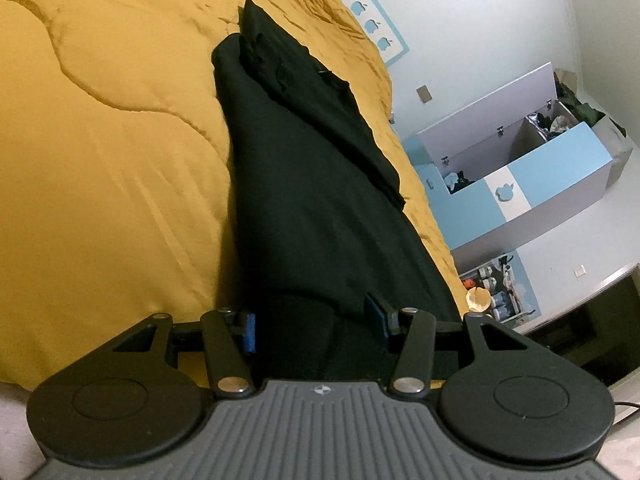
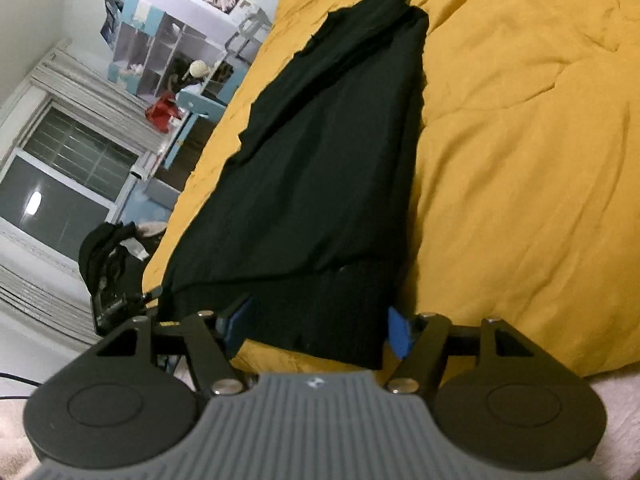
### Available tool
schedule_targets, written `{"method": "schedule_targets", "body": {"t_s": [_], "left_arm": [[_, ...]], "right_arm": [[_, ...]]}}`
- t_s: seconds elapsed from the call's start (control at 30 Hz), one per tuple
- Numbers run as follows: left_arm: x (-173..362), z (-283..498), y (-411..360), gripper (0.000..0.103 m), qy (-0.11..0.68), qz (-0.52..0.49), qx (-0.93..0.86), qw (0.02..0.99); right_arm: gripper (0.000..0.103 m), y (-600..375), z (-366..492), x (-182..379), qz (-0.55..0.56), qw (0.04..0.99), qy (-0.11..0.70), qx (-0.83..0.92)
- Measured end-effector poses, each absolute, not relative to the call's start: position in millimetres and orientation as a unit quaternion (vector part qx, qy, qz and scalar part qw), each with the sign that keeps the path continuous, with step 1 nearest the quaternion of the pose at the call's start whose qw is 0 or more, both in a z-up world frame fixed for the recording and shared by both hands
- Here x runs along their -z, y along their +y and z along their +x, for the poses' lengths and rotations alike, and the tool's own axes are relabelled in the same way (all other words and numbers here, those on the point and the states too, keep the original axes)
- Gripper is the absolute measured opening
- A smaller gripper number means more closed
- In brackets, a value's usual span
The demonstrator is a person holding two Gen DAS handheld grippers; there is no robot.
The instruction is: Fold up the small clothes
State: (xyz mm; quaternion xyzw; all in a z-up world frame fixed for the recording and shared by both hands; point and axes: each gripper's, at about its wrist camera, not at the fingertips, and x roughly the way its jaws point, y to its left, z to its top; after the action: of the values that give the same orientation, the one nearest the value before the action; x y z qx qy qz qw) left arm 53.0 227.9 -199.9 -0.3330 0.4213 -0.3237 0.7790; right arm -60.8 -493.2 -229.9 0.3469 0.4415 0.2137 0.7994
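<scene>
A black garment (image 1: 312,200) lies folded into a long strip on the yellow bedspread (image 1: 100,160), running away from me toward the far end. Its thicker ribbed hem is the nearest part. My left gripper (image 1: 312,324) is open at that hem, its blue pads well apart on either side with the dark cloth lying between them. In the right wrist view the same garment (image 2: 320,160) stretches over the bedspread (image 2: 520,160). My right gripper (image 2: 318,328) is open wide across the hem's near edge. Neither gripper lifts the cloth.
The bed's edge runs close beside the garment. Past it stand a blue and white toy box (image 1: 540,168) with its lid up and a cluttered shelf (image 1: 496,284). The right wrist view shows a window (image 2: 68,168), cubby shelves (image 2: 160,48) and a dark object (image 2: 108,264) at the bed's edge.
</scene>
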Motion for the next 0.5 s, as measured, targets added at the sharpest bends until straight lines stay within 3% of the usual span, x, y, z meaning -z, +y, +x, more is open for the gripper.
{"method": "schedule_targets", "body": {"t_s": [0.27, 0.33, 0.5], "left_arm": [[211, 46, 228, 0.059, 0.419, -0.369, 0.303, 0.772], [208, 44, 228, 0.054, 0.417, -0.375, 0.305, 0.770], [202, 41, 224, 0.033, 0.431, -0.348, 0.300, 0.776]], "right_arm": [[0.060, -498, -61, 240, 0.394, 0.785, 0.430, -0.208], [0.055, -497, -62, 236, 0.399, 0.785, 0.422, -0.216], [0.054, -492, -60, 227, 0.376, 0.789, 0.430, -0.225]]}}
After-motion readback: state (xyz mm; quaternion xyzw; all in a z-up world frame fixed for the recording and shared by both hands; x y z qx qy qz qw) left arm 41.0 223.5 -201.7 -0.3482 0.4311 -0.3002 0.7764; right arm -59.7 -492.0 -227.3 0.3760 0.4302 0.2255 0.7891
